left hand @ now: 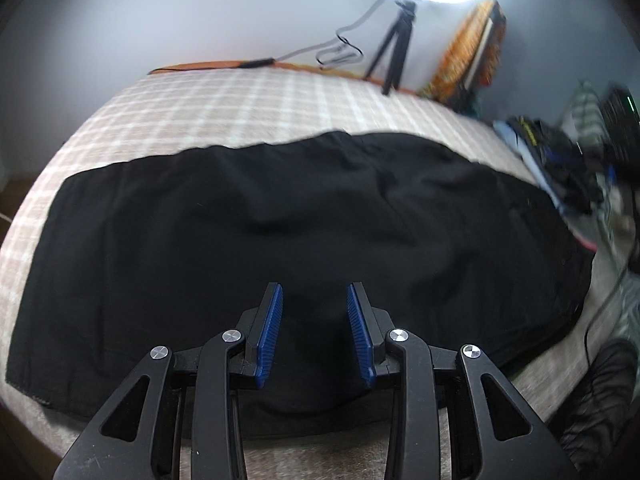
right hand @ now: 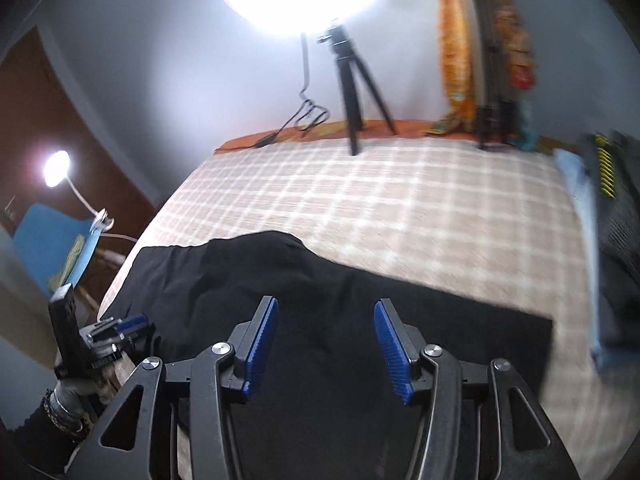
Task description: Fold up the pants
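Black pants lie spread flat across the checked bed cover, lengthwise from left to right. My left gripper is open and empty, hovering just above the pants near their near edge. In the right wrist view the pants lie below my right gripper, which is open and empty above them. The left gripper and the hand holding it show at the lower left of the right wrist view.
A ring light on a tripod stands at the bed's far edge; it also shows in the right wrist view. A pile of clothes lies on the right side. A blue chair and a lamp stand left of the bed.
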### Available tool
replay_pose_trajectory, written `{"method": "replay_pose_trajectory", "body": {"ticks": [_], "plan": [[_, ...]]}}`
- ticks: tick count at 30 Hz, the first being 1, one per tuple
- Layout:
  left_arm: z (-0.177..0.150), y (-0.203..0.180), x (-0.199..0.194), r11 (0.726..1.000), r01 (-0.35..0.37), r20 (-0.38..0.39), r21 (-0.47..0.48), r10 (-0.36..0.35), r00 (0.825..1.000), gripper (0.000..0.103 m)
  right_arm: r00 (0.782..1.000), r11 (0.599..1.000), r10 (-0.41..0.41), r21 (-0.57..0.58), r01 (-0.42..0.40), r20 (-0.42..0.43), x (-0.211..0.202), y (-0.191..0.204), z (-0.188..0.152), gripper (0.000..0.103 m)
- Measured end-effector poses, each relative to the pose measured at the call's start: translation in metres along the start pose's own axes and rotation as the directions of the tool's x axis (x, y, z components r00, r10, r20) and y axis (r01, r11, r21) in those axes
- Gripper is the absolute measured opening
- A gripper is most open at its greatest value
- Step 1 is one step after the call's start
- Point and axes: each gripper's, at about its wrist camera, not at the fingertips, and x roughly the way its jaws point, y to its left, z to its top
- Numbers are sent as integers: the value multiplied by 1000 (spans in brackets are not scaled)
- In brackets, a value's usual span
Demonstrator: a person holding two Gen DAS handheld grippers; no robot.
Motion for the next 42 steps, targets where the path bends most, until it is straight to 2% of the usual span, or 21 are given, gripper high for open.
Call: {"method": "replay_pose_trajectory", "body": {"ticks": [5,8,11,13,16,21,25,27,29,32,35,38,42], "plan": [[-3,0,1,1000,-3,6,9,3,1000,32,995,998,47,-31,-50,-86,46,7,34,56],[-5,5,0,1000,18,11,-14,-17,1000,32,985,995,94,-10,-96,-143,79,5,50,56],[-7,10,-2,998,41,16,-44,-41,999,32,969,989,147,33,-144,-199,112,-2,56,56],[-7,11,-2,997,49,19,-52,-48,999,32,948,980,196,59,-187,-249,135,-6,57,57],[-7,9,0,998,47,21,-41,-46,999,32,941,980,197,54,-189,-274,154,-10,56,57],[-7,14,-1,995,72,31,-70,-70,997,32,911,949,313,131,-288,-267,164,-17,55,53],[-8,18,-1,991,95,39,-96,-92,995,32,916,955,296,97,-280,-271,168,-11,52,48],[-8,16,-1,992,90,42,-89,-87,995,32,913,952,304,103,-287,-271,170,-8,53,40],[-8,14,-2,993,86,42,-82,-82,996,32,918,958,287,82,-275,-272,171,-5,54,23],[-8,15,-2,992,91,46,-85,-87,995,32,931,968,241,6,-249,-275,170,12,54,10],[-9,17,-3,991,98,56,-91,-93,994,32,955,979,147,-98,-177,-256,166,30,57,5],[-12,19,-4,989,106,66,-106,-99,993,32,963,978,59,-178,-109,-264,177,42,54,5],[-15,25,-9,980,125,76,-152,-114,991,32,961,980,53,-171,-102,-272,184,42,52,6]]}}
